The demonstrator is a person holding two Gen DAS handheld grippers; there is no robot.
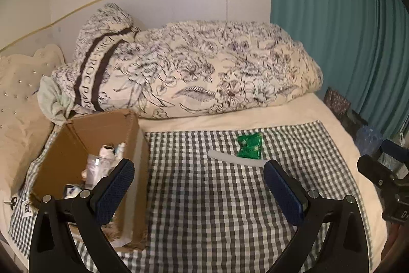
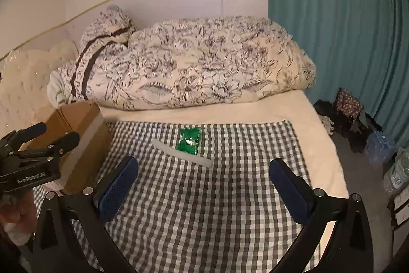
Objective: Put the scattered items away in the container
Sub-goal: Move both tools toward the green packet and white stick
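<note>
Left gripper (image 1: 198, 181): lower centre of left view, fingers wide apart, nothing between them, hanging over checked cloth beside box.
Right gripper (image 2: 203, 178): lower centre of right view, fingers wide apart, empty, pointed at the two loose items.
Cardboard box (image 1: 84, 129): left of centre in left view, open top, standing on cloth; holds several small bottles and packets (image 1: 102, 163), exact count unclear.
Green packet (image 1: 250, 147): upper centre of cloth, flat, outside box.
White strip (image 1: 237, 157): just below packet, lying diagonal, touching or overlapping packet's lower edge; outside box.
Progress: looks mostly done, since box is part filled; two items left on cloth as far as visible.
Next: likely right gripper takes packet or strip; strip is thin and flat, may be hard to pinch off soft cloth.
Surface: checked cloth (image 1: 217, 209) spread over cream bed sheet (image 1: 230, 119).
Room: folded floral duvet (image 1: 191, 68) across upper centre, teal curtain (image 1: 345, 30) upper right, white headboard (image 1: 179, 1) behind, clutter on floor (image 2: 352, 114) at right edge of right view.
</note>
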